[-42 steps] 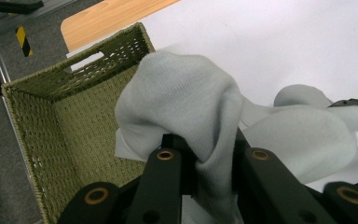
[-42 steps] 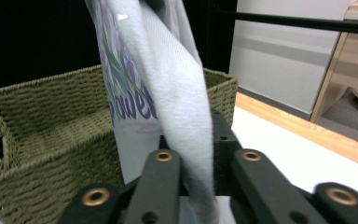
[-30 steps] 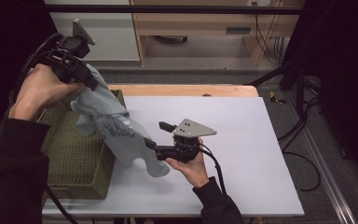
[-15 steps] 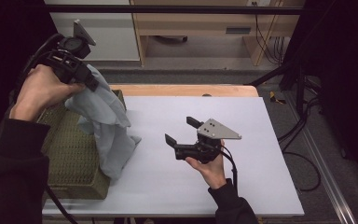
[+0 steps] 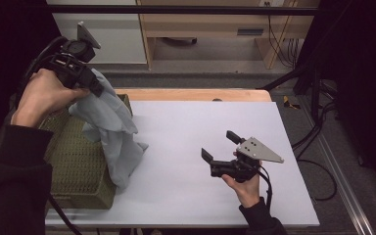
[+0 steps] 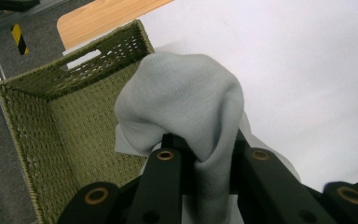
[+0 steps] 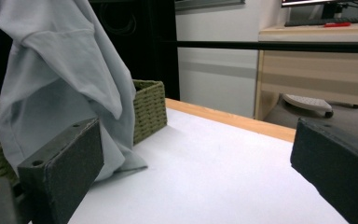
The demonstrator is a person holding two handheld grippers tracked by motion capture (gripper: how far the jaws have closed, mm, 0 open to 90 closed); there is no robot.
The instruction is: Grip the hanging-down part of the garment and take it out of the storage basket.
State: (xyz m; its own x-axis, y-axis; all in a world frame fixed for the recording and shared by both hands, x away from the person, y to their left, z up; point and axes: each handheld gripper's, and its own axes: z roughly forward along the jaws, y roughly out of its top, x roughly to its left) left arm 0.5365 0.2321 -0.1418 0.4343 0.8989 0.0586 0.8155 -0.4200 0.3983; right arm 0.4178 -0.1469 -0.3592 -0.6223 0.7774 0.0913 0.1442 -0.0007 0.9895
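A light grey garment (image 5: 115, 132) hangs from my left gripper (image 5: 95, 88), which is shut on its top fold above the left side of the table. Its lower end drapes over the rim of a green woven basket (image 5: 73, 161) and onto the white tabletop (image 5: 186, 127). In the left gripper view the cloth (image 6: 186, 102) bulges up between the jaws over the basket (image 6: 65, 116). My right gripper (image 5: 219, 146) is at the front right, well apart from the garment. Its jaws have just been opening and nothing is between them. From its own view the garment (image 7: 65, 79) hangs to the far left.
The basket (image 7: 149, 112) takes up the table's left edge. A wooden strip (image 5: 196, 94) runs along the far edge. Behind it stand a white cabinet (image 5: 117, 29) and a wooden shelf (image 5: 215, 24). Cables (image 5: 323, 161) and black stands lie on the floor at right.
The right gripper has let go of the garment's lower end, opened wide and moved right, away from it. The garment now hangs straight from the left gripper, which has stayed put.
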